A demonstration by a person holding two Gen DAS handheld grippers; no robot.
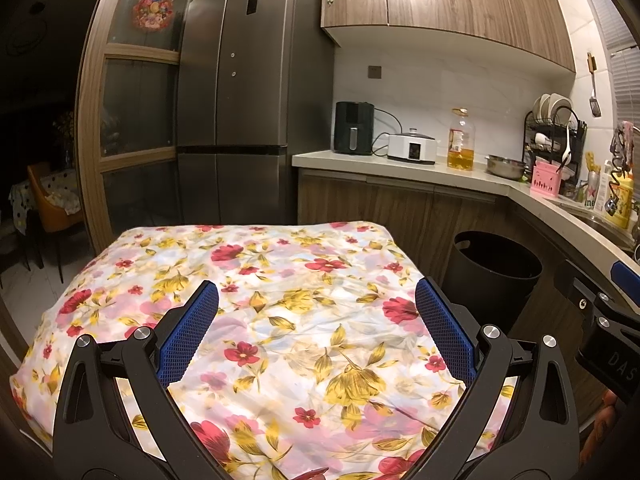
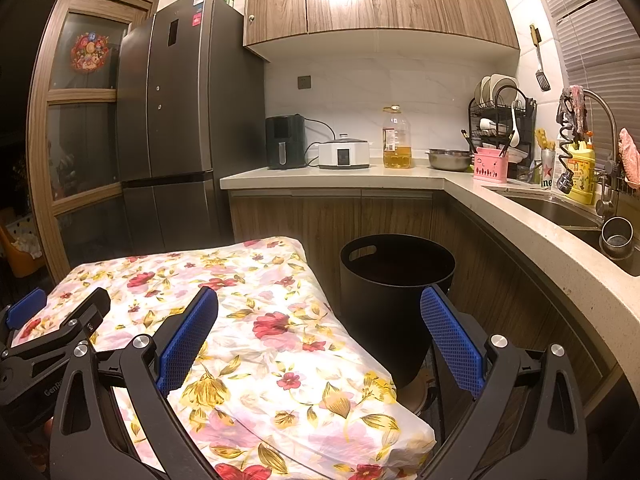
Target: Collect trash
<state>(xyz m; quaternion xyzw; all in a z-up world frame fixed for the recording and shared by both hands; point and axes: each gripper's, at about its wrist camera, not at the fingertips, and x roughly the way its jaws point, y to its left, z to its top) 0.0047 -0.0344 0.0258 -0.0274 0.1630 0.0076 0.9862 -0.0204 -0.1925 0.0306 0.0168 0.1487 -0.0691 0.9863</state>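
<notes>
No trash can be spotted on the floral-covered surface (image 1: 280, 300). Both the left gripper (image 1: 316, 328) and right gripper (image 2: 320, 332) are held apart and empty. The black bin (image 2: 396, 280) sits right of the surface, nearer the right gripper.

You are seeing the letters "DAS" on the black body of the right gripper (image 1: 618, 368) at the right edge of your left wrist view. In your right wrist view, "GenR" is showing on the left gripper (image 2: 52, 390) at lower left, and "ine" is showing on the can (image 2: 547, 170) far ahead-right by the sink.
</notes>
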